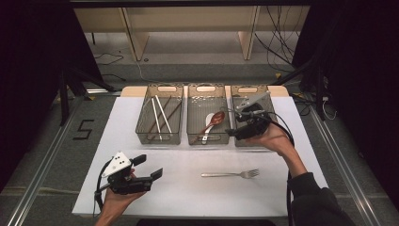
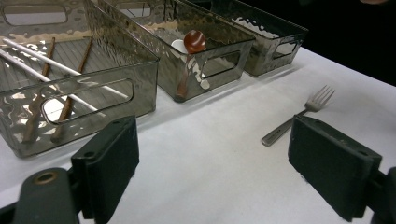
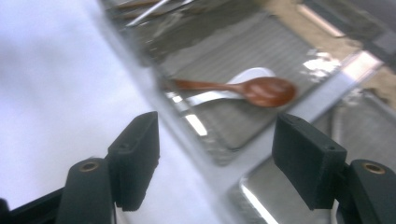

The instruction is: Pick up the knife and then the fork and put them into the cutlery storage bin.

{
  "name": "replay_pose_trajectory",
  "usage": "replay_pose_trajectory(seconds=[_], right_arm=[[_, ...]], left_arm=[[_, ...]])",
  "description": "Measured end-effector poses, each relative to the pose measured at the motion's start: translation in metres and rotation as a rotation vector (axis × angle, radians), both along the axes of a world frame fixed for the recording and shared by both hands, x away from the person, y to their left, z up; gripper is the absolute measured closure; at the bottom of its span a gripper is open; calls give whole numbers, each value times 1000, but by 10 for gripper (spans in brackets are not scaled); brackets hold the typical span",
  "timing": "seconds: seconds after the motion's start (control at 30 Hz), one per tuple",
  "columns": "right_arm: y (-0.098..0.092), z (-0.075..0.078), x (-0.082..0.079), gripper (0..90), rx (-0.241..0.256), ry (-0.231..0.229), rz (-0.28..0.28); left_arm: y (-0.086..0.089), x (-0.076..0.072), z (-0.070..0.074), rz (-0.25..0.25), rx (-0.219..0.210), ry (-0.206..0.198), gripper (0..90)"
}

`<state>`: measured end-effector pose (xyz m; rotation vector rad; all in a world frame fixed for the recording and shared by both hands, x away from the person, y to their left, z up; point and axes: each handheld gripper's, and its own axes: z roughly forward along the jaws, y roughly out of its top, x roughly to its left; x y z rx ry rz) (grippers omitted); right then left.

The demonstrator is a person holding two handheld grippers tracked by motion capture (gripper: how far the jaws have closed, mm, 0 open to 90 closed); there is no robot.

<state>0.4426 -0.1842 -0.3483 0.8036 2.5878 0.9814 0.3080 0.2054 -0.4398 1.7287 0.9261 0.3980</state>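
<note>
From above, I'm seeing the fork (image 1: 231, 174) lying on the table (image 1: 188, 193), long axis left-right, tines right, between my grippers; the left gripper (image 1: 147, 167) is sitting nearer, spread wide and empty. Along the left gripper (image 2: 212, 154), the fork (image 2: 299, 116) is lying ahead-right. The right gripper (image 3: 215, 154) is hovering agape, empty, over the spoon (image 3: 243, 88) in its bin (image 3: 224, 154).
</note>
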Motion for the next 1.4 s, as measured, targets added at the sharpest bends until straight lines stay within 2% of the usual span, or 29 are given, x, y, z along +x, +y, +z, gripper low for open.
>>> replay_pose_trajectory(seconds=[0.17,0.5,0.6,0.7,0.8,1.17,1.4], right_arm=[[10,-11,-16,318,-38,34,60],[23,-37,-35,322,-152,76,129],[26,-46,-41,342,-168,100,150],[27,-55,-44,351,-208,123,160],[26,-62,-46,363,-210,147,156],[25,-74,-52,372,-195,165,165],[30,-82,-53,385,-250,189,173]], left_arm=[[1,0,0,5,-8,0,158],[1,0,0,8,-11,-3,157],[1,0,0,9,-14,-2,157],[1,0,-1,9,-14,-3,157],[2,0,0,9,-15,-5,157],[1,-1,0,-2,-15,-20,156],[0,-1,0,-3,-14,-18,156]])
